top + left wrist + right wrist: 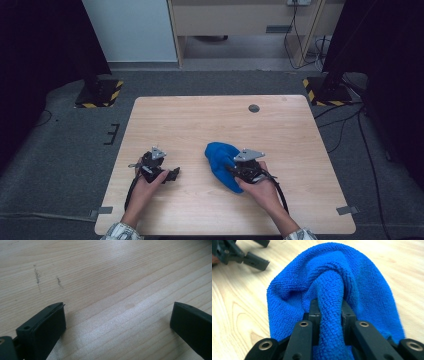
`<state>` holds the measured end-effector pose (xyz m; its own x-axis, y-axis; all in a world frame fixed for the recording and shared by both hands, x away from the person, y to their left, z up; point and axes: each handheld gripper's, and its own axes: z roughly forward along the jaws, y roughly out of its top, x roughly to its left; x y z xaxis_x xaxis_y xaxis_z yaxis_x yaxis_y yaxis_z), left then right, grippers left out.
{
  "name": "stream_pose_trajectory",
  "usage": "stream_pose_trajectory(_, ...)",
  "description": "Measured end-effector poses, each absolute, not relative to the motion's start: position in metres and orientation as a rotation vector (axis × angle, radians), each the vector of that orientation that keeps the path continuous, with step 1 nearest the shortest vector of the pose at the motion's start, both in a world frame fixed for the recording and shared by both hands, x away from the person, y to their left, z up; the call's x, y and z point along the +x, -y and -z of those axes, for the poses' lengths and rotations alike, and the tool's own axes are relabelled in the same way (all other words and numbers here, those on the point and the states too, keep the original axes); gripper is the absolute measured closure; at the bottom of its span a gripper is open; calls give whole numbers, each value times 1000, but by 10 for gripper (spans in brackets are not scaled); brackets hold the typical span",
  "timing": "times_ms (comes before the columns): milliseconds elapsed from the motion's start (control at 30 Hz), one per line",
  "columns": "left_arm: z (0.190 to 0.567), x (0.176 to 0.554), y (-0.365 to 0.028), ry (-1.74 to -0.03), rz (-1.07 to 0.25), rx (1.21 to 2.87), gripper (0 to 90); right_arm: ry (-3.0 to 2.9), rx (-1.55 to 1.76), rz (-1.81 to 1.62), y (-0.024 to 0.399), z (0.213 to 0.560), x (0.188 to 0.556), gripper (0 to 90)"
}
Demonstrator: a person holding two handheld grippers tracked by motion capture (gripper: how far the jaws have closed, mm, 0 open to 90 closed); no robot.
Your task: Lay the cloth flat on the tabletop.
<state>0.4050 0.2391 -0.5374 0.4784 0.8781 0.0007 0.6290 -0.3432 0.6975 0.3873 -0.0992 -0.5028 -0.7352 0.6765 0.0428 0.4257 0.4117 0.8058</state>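
A blue microfibre cloth [219, 159] lies bunched on the wooden table [210, 120], right of centre near the front. My right gripper [233, 168] is shut on it. In the right gripper view a fold of the cloth [332, 272] is pinched between the two jaws of the right gripper [329, 305], and the rest drapes ahead onto the table. My left gripper [172, 175] rests low over the front left of the table, a short way left of the cloth. Its jaws stand wide apart with bare wood between them, as the left gripper view [117, 312] shows. The left gripper [249, 258] also appears far off in the right gripper view.
A round grey cable hole [254, 108] sits near the table's far edge. Two stand bases with yellow-black stripes [100, 92] [325, 92] flank the table's far corners on the carpet. Faint dark scuff marks [37, 275] mark the wood ahead of the left gripper.
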Motion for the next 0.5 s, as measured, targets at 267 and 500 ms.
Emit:
stream_pose_trajectory(267,537,404,-236,-1240,-504,2090,0,-2436,934,-1154,82,520,382,651)
stream_pose_trajectory(500,537,404,-232,-1217,-500,2100,1,-2430,990,-1127,83,524,384,418)
